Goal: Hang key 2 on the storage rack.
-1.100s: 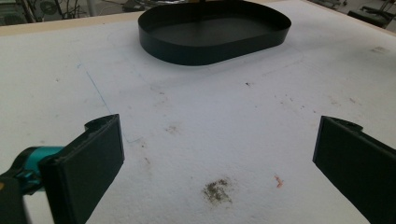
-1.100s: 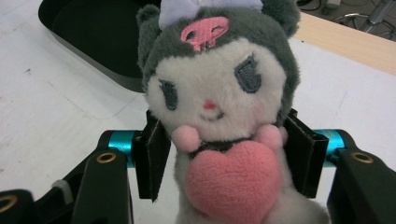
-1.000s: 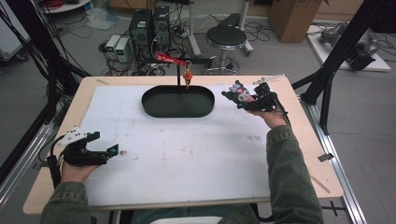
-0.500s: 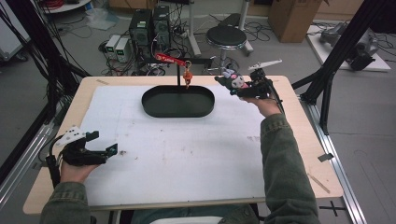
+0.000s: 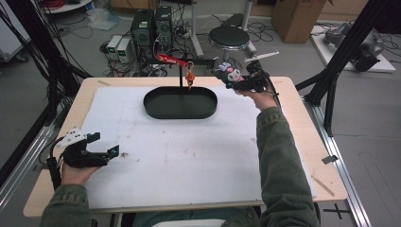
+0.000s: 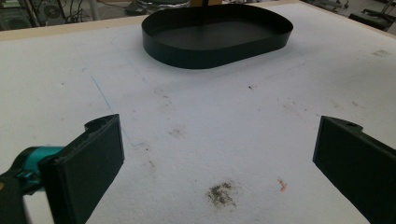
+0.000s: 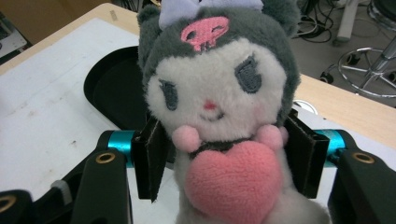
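A plush doll (image 5: 227, 74) with a grey hood, white face and pink heart (image 7: 219, 93) is held in the air above the table's back right. My right gripper (image 5: 235, 79) is shut on it, and its pads press both sides of the doll's body (image 7: 224, 158). A black oval tray (image 5: 180, 116) sits at the back centre, just left of the doll and below it (image 7: 109, 88). Above the tray, an orange hook (image 5: 189, 77) hangs from a red arm (image 5: 172, 60) on a thin post. My left gripper (image 5: 105, 144) rests at the front left, open over bare mat (image 6: 219, 158).
A white mat (image 5: 189, 156) covers most of the wooden table (image 5: 302, 123). Black frame posts (image 5: 331, 90) rise at the right and left sides. A stool (image 5: 229, 35) and computer cases (image 5: 153, 23) stand on the floor behind the table.
My right gripper has lifted the plush doll and carried it toward the back, slightly left, closer to the hook. The left gripper has stayed put.
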Demonstrator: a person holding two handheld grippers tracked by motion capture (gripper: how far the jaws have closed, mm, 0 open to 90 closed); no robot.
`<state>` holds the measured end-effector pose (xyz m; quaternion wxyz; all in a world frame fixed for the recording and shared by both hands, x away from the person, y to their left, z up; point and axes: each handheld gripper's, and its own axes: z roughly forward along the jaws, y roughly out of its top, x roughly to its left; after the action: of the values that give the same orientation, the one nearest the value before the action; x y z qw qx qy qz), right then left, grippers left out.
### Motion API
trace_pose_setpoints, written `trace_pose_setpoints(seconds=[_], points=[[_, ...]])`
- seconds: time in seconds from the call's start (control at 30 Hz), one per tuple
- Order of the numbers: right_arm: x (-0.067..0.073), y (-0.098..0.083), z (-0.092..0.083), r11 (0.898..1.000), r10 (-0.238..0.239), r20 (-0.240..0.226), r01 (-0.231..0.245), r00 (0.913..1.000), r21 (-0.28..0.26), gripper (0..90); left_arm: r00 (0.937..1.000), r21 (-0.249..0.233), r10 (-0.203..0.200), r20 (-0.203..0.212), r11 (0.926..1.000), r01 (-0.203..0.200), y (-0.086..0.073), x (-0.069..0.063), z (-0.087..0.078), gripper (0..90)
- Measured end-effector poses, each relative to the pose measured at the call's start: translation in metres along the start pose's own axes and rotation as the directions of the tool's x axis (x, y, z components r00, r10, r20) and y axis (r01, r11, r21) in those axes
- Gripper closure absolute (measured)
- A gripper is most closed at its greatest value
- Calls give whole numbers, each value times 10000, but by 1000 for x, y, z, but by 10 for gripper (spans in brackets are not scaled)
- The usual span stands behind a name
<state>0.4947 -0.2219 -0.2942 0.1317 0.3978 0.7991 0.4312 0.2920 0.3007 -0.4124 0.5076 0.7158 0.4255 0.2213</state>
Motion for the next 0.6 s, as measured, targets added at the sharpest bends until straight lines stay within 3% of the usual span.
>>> trace_pose_setpoints(seconds=[0.3,0.6], points=[[12,21,6,9999,-167,-215,167,9996,26,402,10000,-36,-20,-8,10000,20,0,0,0,25],[25,40,26,9986,-430,-321,440,9986,298,402,10000,-98,-54,15,9999,54,0,1,0,24]])
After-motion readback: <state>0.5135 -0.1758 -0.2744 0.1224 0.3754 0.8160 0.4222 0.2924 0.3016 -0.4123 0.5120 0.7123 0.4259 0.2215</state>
